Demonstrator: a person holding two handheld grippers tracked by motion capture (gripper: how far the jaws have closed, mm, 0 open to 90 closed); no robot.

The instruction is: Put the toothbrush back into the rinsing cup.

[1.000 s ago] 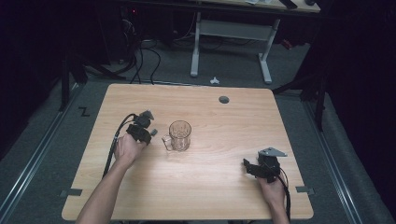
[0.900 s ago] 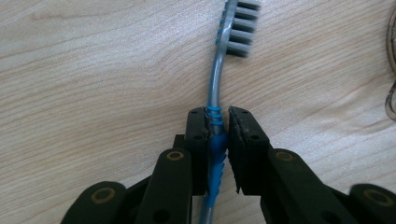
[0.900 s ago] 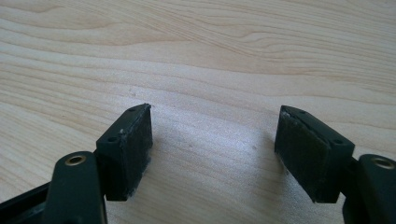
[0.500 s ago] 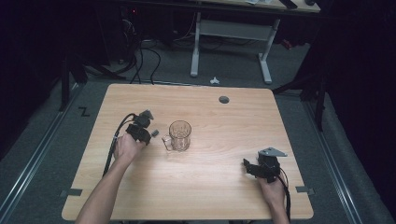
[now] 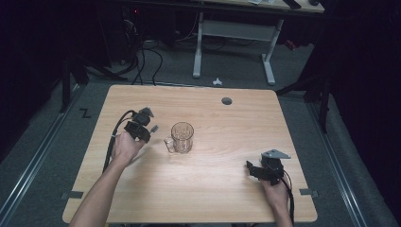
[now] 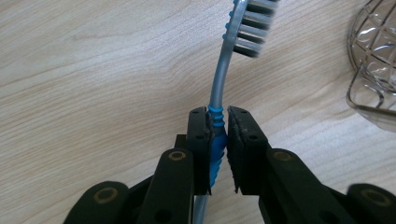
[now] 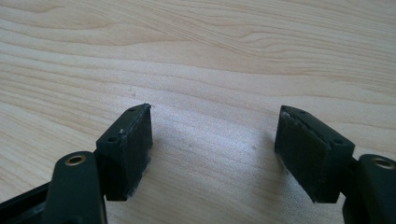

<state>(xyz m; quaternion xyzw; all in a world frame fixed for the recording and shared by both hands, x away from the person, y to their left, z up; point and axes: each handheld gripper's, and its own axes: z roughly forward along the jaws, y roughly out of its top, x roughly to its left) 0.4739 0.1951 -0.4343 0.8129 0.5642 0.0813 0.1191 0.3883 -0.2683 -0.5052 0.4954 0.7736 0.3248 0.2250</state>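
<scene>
Left gripper view settles the grip: the left gripper [image 6: 218, 140] has its jaws clamped on the blue ribbed neck of a toothbrush [image 6: 223, 79], whose bristled head sticks out ahead of the pads toward the glass mug [image 6: 373, 60] at the upper right. From the high view that left gripper [image 5: 152, 126] sits just off the mug's handle side, toward the left edge of the table [image 5: 142, 198], and the glass mug [image 5: 181, 137] stands upright near the middle of the tabletop. The right gripper [image 7: 215, 149] rests near the front right corner with its jaws spread wide and nothing between them but bare wood, well apart from the mug. The step looks like standing the toothbrush in the mug. To do it well, I would lift first so the brush clears the rim, tip the wrist until the handle end points down, centre it over the opening, then lower before letting go; releasing from high or against the rim could topple the light glass. The idle right gripper could steady the mug by its wall if it starts to slide
</scene>
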